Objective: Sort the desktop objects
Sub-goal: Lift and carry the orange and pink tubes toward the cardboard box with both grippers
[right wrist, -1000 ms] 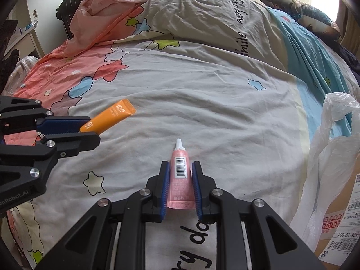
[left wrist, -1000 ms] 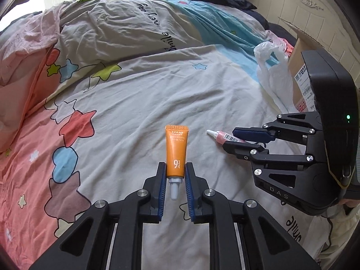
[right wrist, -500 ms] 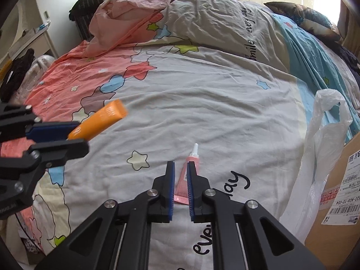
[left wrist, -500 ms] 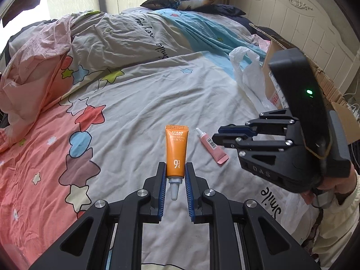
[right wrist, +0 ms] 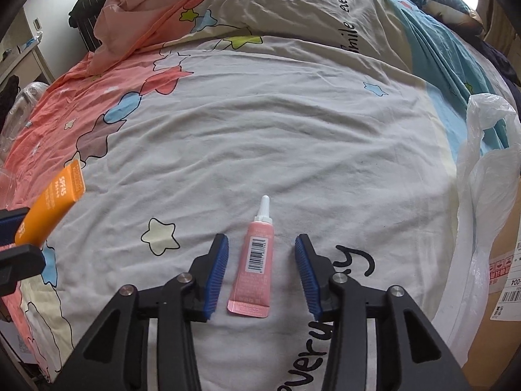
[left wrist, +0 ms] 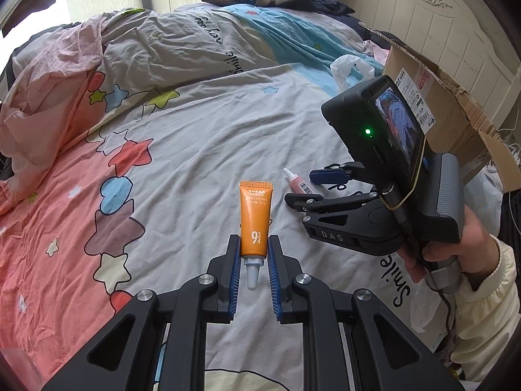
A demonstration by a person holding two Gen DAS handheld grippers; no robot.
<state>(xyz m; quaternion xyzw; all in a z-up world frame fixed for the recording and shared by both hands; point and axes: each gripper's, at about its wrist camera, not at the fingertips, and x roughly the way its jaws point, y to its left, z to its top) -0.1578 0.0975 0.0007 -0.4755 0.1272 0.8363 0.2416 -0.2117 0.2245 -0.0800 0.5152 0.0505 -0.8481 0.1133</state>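
Note:
My left gripper [left wrist: 254, 244] is shut on an orange tube [left wrist: 255, 218] marked SPF45, held cap-end down above the bed; the tube also shows at the left edge of the right wrist view [right wrist: 49, 208]. A pink tube [right wrist: 255, 260] with a barcode and white nozzle lies flat on the quilt, and shows in the left wrist view [left wrist: 298, 182] too. My right gripper [right wrist: 262, 244] is open, its blue pads either side of the pink tube without touching it. It appears in the left wrist view [left wrist: 302, 187] low over the quilt.
A star-patterned quilt [right wrist: 276, 123] covers the bed. A white plastic bag [right wrist: 485, 176] and a cardboard box [left wrist: 433, 84] stand at the right. A rumpled pink sheet [right wrist: 143, 9] lies at the far left. The headboard [left wrist: 439, 22] is behind.
The right gripper let go of the pink tube, which now lies on the quilt, and has opened wide around it. The left gripper lifted with the orange tube.

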